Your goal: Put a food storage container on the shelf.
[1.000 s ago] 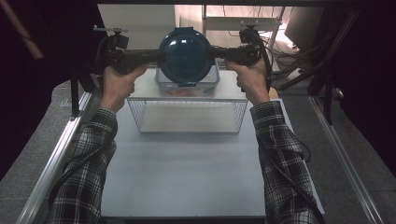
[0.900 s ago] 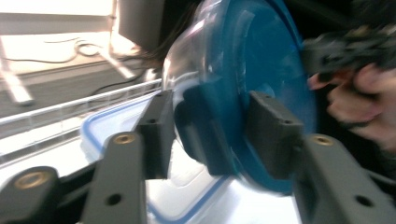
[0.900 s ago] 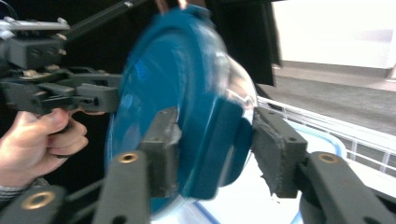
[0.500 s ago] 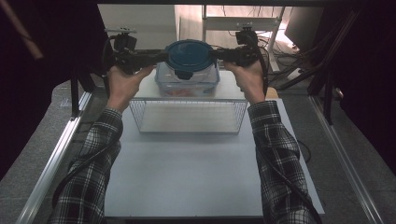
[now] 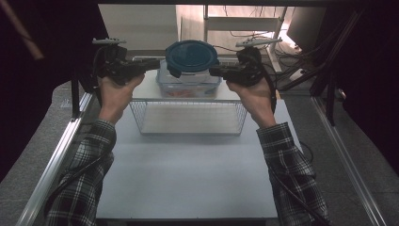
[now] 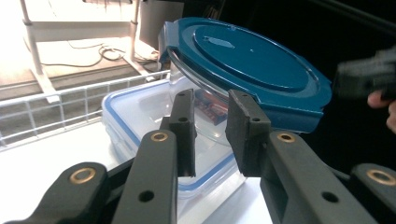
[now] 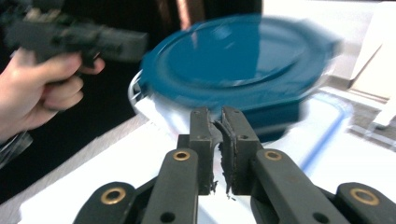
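Btwn L gripper & R gripper — blue-lidded container; untouched

- Round dark-blue plastic lid, smooth with a soft sheen
- Clear bowl under it, glassy and glossy
- Translucent plastic box with blue-rimmed lid, smooth
- White wire rack, thin coated metal
- Matt black gripper pads, slightly rough
- Checked cloth sleeves

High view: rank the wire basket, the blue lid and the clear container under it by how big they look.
1. Wire basket, clearly widest.
2. Clear container and blue lid look alike; the container shows slightly wider, but the lid hides part of it.
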Tool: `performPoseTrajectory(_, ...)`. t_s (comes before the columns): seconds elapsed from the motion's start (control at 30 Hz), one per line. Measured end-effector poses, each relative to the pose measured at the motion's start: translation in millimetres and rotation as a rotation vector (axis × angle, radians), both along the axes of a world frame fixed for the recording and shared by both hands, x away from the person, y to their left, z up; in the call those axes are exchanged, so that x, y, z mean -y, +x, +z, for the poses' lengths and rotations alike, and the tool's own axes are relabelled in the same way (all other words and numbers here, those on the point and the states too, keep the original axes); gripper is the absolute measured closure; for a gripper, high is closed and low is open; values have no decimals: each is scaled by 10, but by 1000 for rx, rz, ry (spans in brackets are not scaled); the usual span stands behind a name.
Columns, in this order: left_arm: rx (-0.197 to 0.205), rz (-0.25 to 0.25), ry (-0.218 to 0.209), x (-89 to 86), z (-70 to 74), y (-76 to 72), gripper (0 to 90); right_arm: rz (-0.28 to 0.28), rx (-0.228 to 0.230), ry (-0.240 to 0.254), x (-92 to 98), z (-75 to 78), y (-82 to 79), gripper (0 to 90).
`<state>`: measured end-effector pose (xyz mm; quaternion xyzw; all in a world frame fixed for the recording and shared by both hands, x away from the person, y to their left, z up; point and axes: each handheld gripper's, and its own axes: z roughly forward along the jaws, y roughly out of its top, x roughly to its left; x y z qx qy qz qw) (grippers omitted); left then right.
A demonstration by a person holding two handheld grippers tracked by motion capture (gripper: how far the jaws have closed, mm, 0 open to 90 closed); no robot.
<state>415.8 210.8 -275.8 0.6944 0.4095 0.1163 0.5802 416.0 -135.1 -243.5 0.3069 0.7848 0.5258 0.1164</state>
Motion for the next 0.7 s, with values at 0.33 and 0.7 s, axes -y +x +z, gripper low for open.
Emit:
performPoseTrajectory(0.33, -13, -9, 18, 46, -44, 14, 734, -31, -9, -49, -103, -164, 93, 858)
performPoseTrajectory(0.7, -25, -7, 11, 126, -89, 69, 732, -120, -33, -27, 7, -170, 348, 868)
